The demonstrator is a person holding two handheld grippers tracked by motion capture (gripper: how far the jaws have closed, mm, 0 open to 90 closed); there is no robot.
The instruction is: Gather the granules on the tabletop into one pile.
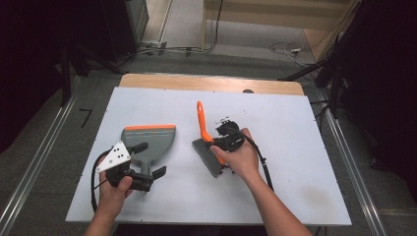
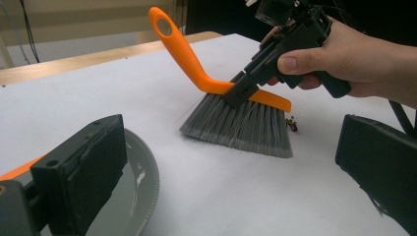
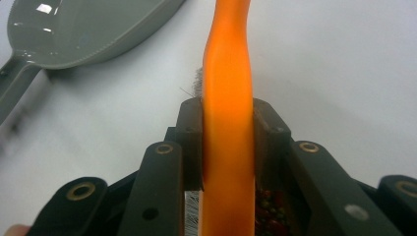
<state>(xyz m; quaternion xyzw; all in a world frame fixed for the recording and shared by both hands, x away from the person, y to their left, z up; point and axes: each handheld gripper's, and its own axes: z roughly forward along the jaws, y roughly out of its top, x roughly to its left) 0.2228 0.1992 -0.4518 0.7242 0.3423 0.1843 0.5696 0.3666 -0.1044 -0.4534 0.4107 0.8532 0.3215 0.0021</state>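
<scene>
A hand brush (image 1: 202, 129) with an orange handle and grey bristles (image 2: 241, 125) stands on its bristles at the middle of the white table. My right gripper (image 1: 220, 142) is shut on the brush's orange spine (image 3: 227, 98), just above the bristles. A grey dustpan (image 1: 147, 140) with an orange front edge lies flat to the left. My left gripper (image 1: 149, 159) hovers open over its handle end, jaws wide apart and holding nothing. The pan's rim (image 2: 142, 182) shows beside the left jaw. A small clump of red and green crumbs (image 2: 293, 124) lies by the bristles.
The white board (image 1: 295, 162) covers a wooden table whose far edge (image 1: 211, 82) shows behind it. Metal rails run along both sides on the floor. Cables lie on the floor beyond the table.
</scene>
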